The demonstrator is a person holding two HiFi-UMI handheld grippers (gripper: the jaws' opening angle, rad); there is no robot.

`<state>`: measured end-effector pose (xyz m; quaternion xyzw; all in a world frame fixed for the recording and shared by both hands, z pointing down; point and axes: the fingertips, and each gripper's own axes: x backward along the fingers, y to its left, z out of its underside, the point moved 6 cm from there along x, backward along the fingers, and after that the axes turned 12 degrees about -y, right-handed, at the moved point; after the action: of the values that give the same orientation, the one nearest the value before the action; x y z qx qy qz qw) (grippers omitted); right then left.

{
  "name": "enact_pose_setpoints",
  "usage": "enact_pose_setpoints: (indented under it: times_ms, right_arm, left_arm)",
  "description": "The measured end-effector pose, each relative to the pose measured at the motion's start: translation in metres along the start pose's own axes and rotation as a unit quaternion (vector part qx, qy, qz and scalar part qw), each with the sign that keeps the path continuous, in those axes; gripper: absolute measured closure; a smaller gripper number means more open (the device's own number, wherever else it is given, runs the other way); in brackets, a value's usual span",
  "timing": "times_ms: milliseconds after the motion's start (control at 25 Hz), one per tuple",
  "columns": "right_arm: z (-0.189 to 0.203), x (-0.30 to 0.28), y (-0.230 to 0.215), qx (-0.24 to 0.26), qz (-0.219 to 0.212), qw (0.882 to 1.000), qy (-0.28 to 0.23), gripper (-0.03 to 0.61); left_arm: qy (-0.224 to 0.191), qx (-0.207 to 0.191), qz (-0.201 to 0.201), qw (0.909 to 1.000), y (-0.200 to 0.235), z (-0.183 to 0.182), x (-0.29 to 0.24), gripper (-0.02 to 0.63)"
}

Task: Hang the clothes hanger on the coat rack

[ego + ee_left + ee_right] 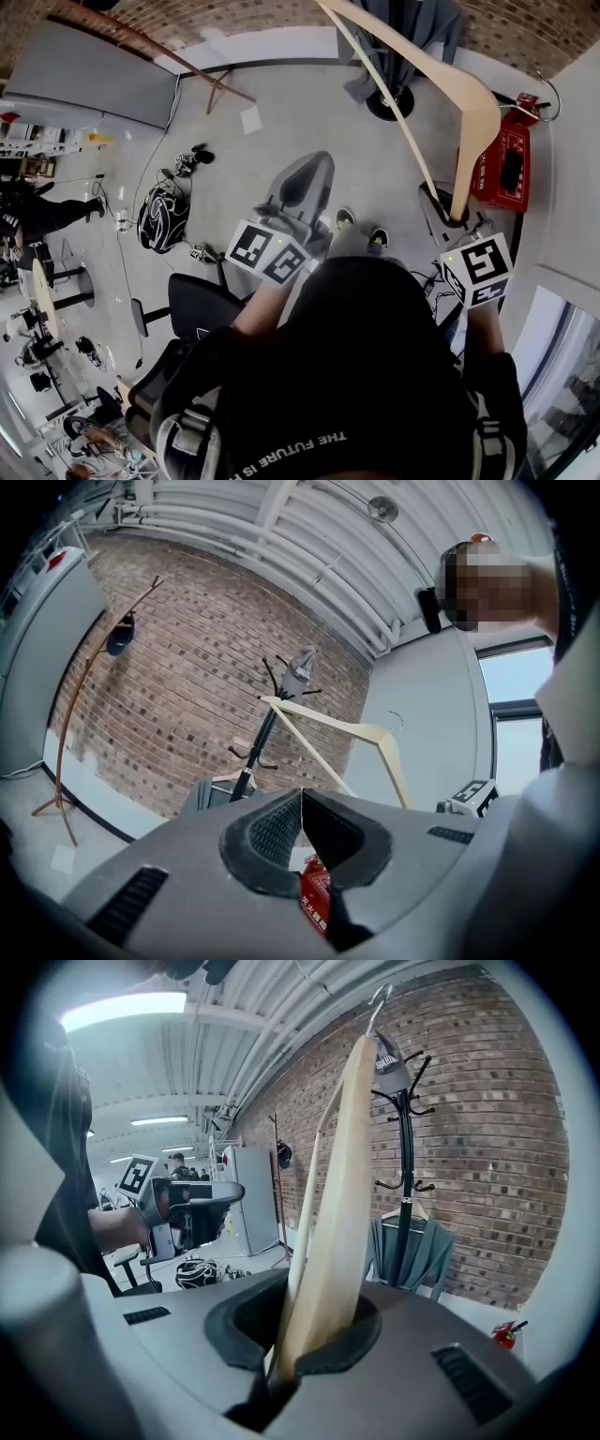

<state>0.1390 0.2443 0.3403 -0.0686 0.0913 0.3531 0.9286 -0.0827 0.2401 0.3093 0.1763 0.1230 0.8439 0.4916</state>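
A pale wooden clothes hanger (473, 122) stands up from my right gripper (452, 214), which is shut on the end of one arm (328, 1241). Its metal hook (548, 94) points to the right. The black coat rack (389, 98) stands ahead by the brick wall, with a grey garment (408, 1251) hanging low on it and a cap (389, 1058) at the top. My left gripper (314, 167) is held out beside the right one, apart from the hanger. Its jaws are shut with nothing between them (302, 797). From the left gripper view the hanger (347, 728) crosses in front of the rack (267, 733).
A red fire extinguisher box (506, 164) sits on the floor at the right wall. A dark helmet (164, 216) with cables lies on the floor to the left. A black office chair (202, 305) is near my left side. A curved wooden stand (84, 667) leans by a grey cabinet (89, 70).
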Motion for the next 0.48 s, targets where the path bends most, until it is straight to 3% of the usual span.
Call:
enact_pose_setpoints:
  times_ms: [480]
  right_arm:
    - [-0.004, -0.075, -0.065, 0.002, 0.013, 1.0, 0.018, 0.552]
  left_arm:
    - [0.002, 0.007, 0.012, 0.9999, 0.069, 0.003, -0.088, 0.592]
